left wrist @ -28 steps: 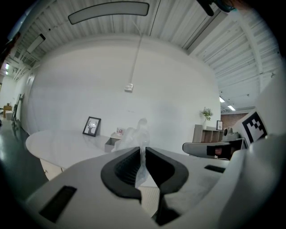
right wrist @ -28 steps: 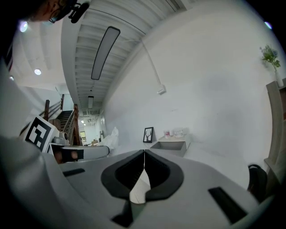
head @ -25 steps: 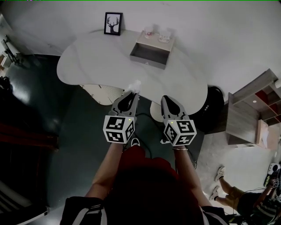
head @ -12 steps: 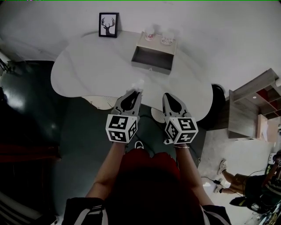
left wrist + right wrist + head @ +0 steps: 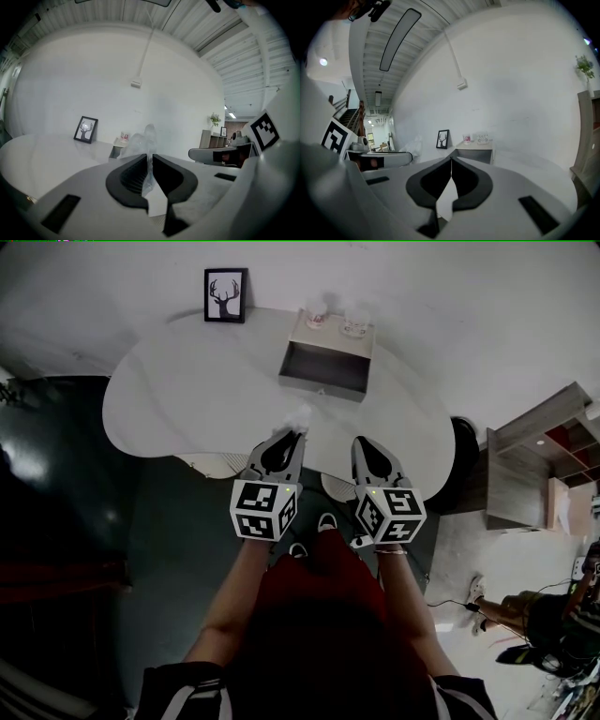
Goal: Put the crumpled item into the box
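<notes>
Clear crumpled plastic is pinched between the closed jaws of the left gripper, above the table's near edge. Beside it, the right gripper has its jaws pressed together on nothing. A grey box stands at the table's far edge, well apart from the plastic.
</notes>
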`<state>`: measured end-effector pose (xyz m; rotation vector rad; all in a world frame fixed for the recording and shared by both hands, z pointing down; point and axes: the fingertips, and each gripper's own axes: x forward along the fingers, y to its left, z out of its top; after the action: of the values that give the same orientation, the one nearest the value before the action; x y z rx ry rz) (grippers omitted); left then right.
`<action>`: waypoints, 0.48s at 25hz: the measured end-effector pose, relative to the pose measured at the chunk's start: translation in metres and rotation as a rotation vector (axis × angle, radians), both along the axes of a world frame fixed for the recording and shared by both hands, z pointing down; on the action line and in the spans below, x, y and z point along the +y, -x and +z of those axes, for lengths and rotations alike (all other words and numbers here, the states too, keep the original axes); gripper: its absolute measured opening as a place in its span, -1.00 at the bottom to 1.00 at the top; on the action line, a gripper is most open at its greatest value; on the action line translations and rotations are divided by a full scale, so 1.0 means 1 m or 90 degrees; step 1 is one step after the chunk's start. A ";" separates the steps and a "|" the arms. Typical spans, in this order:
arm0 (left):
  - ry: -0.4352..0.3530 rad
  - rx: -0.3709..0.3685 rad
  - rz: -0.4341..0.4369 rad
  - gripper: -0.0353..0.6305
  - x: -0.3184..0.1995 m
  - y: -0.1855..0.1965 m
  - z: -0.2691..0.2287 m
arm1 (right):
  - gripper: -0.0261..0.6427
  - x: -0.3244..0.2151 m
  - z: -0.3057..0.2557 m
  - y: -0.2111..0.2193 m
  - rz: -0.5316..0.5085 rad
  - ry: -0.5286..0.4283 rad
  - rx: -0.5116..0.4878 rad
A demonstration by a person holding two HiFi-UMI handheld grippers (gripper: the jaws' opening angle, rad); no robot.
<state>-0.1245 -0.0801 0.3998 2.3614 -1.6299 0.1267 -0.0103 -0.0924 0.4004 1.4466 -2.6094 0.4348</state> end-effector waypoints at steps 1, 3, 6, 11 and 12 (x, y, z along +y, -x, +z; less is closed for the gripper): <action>-0.001 -0.001 0.002 -0.73 -0.003 0.000 0.000 | -0.88 -0.003 0.000 0.000 0.002 -0.001 0.000; -0.002 -0.005 0.006 -0.73 -0.008 0.000 0.000 | -0.88 -0.008 0.001 0.002 0.004 -0.001 -0.001; 0.001 -0.013 0.011 -0.73 -0.020 0.002 0.002 | -0.88 -0.017 0.004 0.005 0.004 0.004 -0.002; 0.005 -0.021 0.016 -0.73 -0.043 0.004 0.005 | -0.88 -0.039 0.008 0.007 0.007 0.008 -0.002; 0.008 -0.023 0.016 -0.73 -0.048 0.004 0.007 | -0.88 -0.043 0.009 0.007 0.007 0.010 -0.003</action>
<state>-0.1286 -0.1282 0.4064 2.3844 -1.6102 0.1857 -0.0172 -0.1359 0.4091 1.4581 -2.5975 0.4590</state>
